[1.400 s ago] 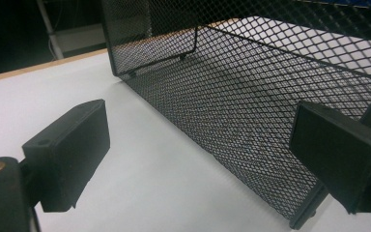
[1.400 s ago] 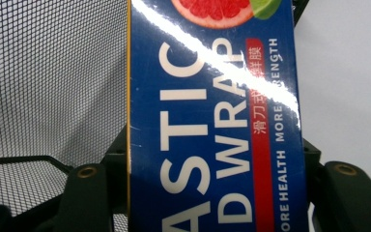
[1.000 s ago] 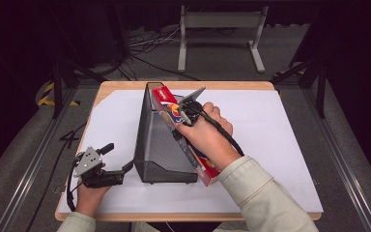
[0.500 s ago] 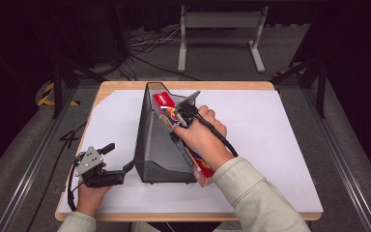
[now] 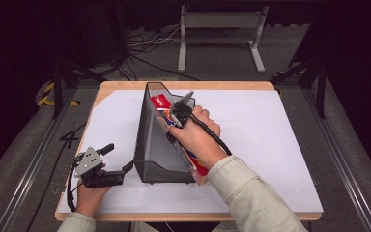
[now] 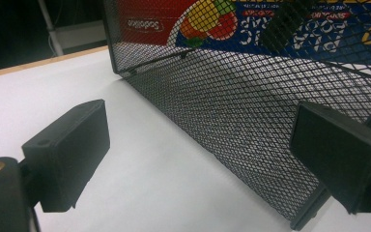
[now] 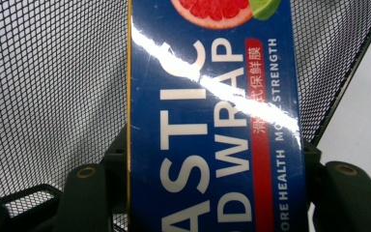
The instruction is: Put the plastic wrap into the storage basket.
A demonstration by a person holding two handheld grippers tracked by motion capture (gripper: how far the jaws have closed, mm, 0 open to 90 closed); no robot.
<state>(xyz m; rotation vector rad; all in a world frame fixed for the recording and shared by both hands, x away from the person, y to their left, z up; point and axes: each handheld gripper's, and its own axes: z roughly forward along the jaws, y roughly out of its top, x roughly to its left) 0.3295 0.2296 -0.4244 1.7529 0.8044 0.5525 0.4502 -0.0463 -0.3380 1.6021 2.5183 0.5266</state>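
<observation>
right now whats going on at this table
A person is sliding a plastic wrap box into a black mesh file holder on the white table. The right gripper is shut on the box, whose far end is inside the holder. The left gripper rests open at the holder's near left corner, one jaw beside the mesh.

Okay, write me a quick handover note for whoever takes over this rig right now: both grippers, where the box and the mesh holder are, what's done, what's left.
Right gripper: shut on the long blue plastic-wrap box, jaws clamped on its two sides.
Left gripper: open, holding nothing, jaws at the near corner of the black wire-mesh file holder.
Holder: upright on the white table cover.
Box: slanted, far end inside the holder, near end sticking out past its open side.
Done: box partly inserted.
Left: probably seat it fully, then release.
</observation>
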